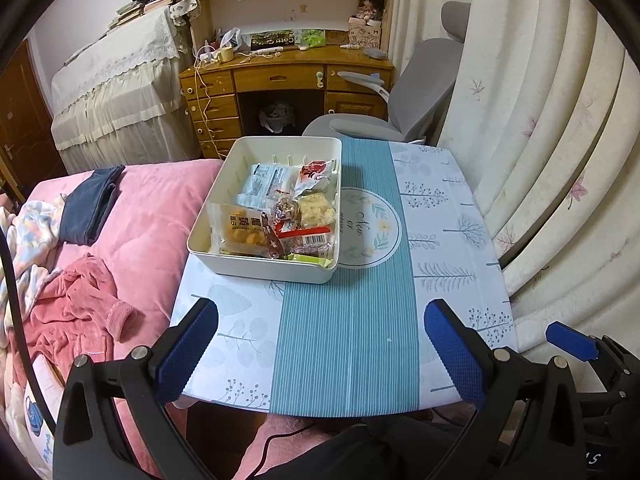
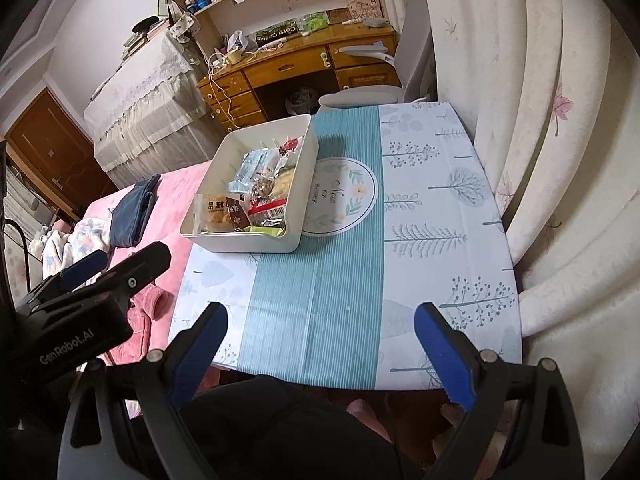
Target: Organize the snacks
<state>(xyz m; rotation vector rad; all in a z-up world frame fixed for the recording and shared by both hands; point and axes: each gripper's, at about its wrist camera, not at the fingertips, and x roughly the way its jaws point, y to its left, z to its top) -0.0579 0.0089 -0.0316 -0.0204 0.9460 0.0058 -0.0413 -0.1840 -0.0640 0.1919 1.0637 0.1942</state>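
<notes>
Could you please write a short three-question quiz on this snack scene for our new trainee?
1. True or false: the left gripper is holding a snack.
2. Where do the snack packets lie? A) loose on the tablecloth B) inside the white bin C) on the bed
3. Fill in: the bin stands near the table's ___ edge, next to the pink bed.

Key: 1 false, its jaws are open and empty; 2 B; 3 left.

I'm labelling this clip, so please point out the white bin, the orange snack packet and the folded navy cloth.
white bin [image 1: 256,270], left wrist view, on its near outer wall.
orange snack packet [image 1: 236,230], left wrist view, middle of the wrapper.
folded navy cloth [image 2: 132,212], right wrist view, centre of the fold.
</notes>
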